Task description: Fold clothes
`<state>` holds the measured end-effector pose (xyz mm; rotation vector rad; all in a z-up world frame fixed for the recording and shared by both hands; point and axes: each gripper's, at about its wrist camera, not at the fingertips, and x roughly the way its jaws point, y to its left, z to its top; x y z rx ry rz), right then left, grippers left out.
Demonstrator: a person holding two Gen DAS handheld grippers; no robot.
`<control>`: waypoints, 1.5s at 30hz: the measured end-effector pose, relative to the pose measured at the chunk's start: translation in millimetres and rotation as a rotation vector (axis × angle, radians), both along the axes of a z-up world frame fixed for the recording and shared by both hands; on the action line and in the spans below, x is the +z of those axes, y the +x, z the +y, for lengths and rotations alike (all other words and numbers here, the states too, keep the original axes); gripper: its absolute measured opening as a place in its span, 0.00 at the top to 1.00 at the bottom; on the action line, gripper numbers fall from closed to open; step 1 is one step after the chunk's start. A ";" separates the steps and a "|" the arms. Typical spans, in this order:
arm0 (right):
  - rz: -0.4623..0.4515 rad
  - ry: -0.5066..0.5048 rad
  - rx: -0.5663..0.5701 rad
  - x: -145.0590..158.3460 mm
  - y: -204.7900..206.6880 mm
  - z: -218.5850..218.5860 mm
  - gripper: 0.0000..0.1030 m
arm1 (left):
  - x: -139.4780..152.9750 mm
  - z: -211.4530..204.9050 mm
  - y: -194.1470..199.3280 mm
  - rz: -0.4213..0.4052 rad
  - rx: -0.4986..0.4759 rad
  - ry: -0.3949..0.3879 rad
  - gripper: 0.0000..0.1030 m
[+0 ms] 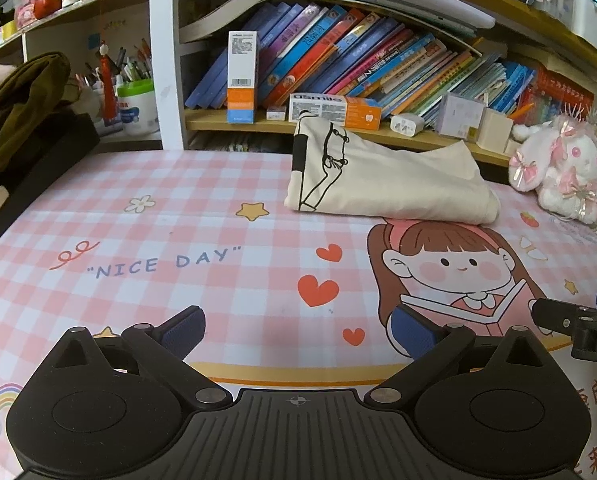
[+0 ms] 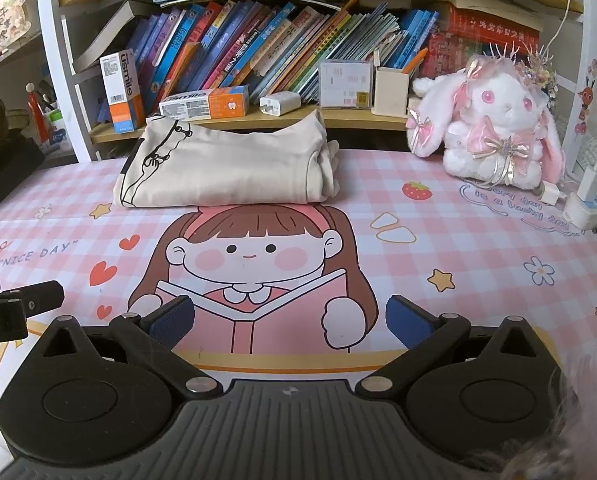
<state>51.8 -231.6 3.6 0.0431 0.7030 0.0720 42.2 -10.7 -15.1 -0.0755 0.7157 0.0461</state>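
A cream garment (image 1: 386, 176) with a black line drawing lies folded at the back of the pink checked mat (image 1: 170, 208), against the bookshelf; the right wrist view shows the garment (image 2: 226, 168) at the far middle of the mat (image 2: 458, 248). My left gripper (image 1: 298, 330) hovers open near the mat's front edge, well short of the garment, with nothing between its blue pads. My right gripper (image 2: 290, 322) is open too, empty, over the cartoon girl print. Each gripper shows at the edge of the other's view. An olive garment (image 1: 14, 108) is bunched at the far left.
A white and pink plush rabbit (image 2: 494, 120) sits at the back right beside a charger and power strip (image 2: 586, 204). Boxes (image 1: 242, 76) and slanted books fill the shelf behind. A pen cup (image 1: 136, 104) stands at the back left, a dark object (image 1: 26, 168) under the olive garment.
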 end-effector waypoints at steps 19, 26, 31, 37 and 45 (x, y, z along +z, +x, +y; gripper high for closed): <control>0.009 0.008 0.002 -1.0 0.8 -0.9 0.00 | -1.0 -2.8 0.6 0.008 -0.007 -0.002 0.02; 0.008 0.011 0.003 -0.8 -0.3 -2.3 0.00 | 0.0 -5.2 0.0 0.009 -0.011 -0.003 0.02; 0.008 0.012 0.005 -0.7 -0.8 -2.8 0.00 | 0.2 -6.6 -0.4 0.012 -0.016 -0.004 0.02; 0.009 0.013 0.004 -0.5 -1.2 -2.4 0.00 | 0.8 -6.9 -0.4 0.013 -0.021 -0.007 0.02; 0.011 0.013 0.004 -0.6 -1.1 -2.5 0.00 | -0.1 -7.9 1.7 0.029 -0.028 0.001 0.00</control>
